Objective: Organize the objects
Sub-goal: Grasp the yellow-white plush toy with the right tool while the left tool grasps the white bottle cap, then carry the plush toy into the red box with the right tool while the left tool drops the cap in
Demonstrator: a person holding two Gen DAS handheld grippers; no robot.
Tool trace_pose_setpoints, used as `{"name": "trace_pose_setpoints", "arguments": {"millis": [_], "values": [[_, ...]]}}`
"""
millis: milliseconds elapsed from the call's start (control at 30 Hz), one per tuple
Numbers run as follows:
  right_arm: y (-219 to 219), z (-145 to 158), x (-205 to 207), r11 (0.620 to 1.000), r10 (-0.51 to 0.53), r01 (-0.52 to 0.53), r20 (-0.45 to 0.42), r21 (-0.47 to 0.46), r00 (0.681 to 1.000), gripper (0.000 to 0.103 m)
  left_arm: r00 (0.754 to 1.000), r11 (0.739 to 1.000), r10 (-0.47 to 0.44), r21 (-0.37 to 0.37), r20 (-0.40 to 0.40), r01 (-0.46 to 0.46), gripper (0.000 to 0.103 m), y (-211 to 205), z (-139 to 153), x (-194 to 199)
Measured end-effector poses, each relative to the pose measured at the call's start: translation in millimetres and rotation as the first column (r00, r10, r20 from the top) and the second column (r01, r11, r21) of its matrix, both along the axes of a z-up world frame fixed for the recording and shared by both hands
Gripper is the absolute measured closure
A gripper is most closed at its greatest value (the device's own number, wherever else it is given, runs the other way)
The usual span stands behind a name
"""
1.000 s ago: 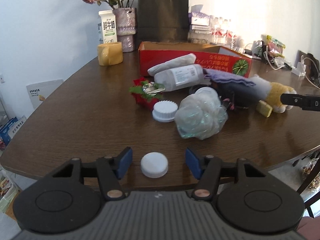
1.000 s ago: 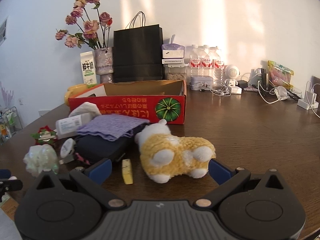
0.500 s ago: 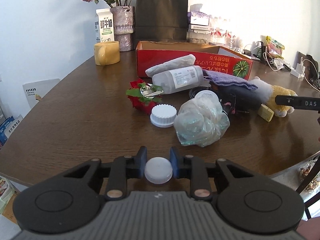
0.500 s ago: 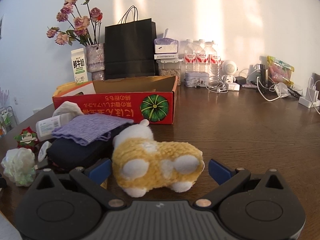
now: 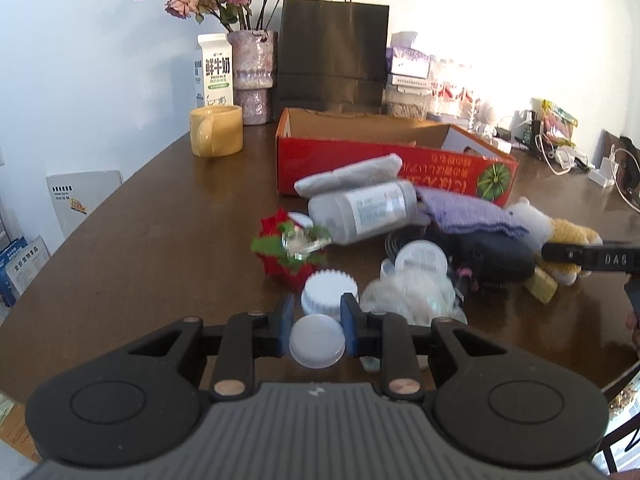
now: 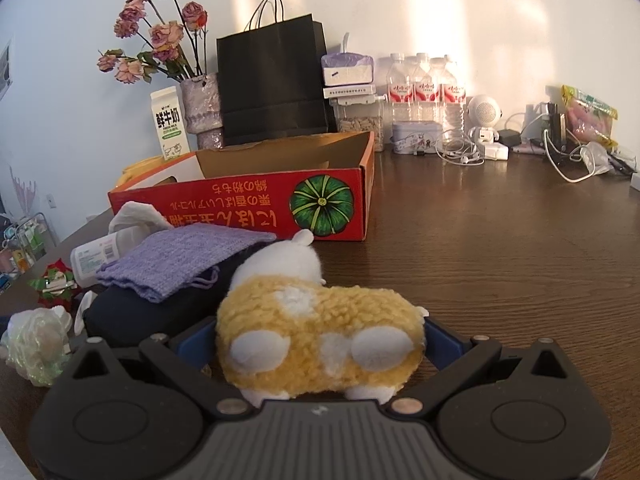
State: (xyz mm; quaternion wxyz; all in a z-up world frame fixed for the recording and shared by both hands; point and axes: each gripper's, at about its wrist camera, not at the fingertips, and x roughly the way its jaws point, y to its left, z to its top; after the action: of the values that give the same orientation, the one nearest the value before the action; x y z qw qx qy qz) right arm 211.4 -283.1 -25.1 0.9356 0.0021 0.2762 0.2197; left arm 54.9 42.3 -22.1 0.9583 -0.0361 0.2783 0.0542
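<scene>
Your left gripper (image 5: 317,328) is clamped on the cap (image 5: 317,341), blue pads pressing both its sides; its jaws have just closed on it. Only the left view shows this cap, held over the table (image 5: 160,248) near its front edge. Just beyond it lie the ribbed lid (image 5: 329,291) and the mesh puff (image 5: 412,296), with the red ornament (image 5: 286,254) and the bottle (image 5: 362,212) on its side farther back. That view also shows the mug (image 5: 216,131) at far left, which the right view mostly hides behind the box (image 6: 248,204).

The right view shows the box's inside wall, the water bottles (image 6: 424,92) and the cables (image 6: 460,152) along the wall clearly; in the left view glare washes them out.

Your right gripper (image 6: 320,344) straddles the plush (image 6: 320,344), which fills the gap between its spread fingers; whether the pads press it, you cannot tell from either view. In the left view only one finger (image 5: 588,258) of it shows, lying across the plush at far right. The purple cloth (image 6: 180,260) lies over the dark pouch (image 6: 140,316), just left of the plush.
</scene>
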Motion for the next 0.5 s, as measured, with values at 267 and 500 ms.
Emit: {"name": "trace_pose_setpoints", "arguments": {"millis": [267,500], "values": [[-11,2,6,0.997,0.01,-0.009,-0.011,0.076,1.0,0.003,0.998,1.0,-0.023,-0.01,0.062,0.024,0.077,1,18,19],[-16,19,0,0.996,-0.007,0.003,0.053,0.088,0.999,0.004,0.99,0.997,-0.075,-0.007,0.118,0.077,0.077,-1,36,41]]}}
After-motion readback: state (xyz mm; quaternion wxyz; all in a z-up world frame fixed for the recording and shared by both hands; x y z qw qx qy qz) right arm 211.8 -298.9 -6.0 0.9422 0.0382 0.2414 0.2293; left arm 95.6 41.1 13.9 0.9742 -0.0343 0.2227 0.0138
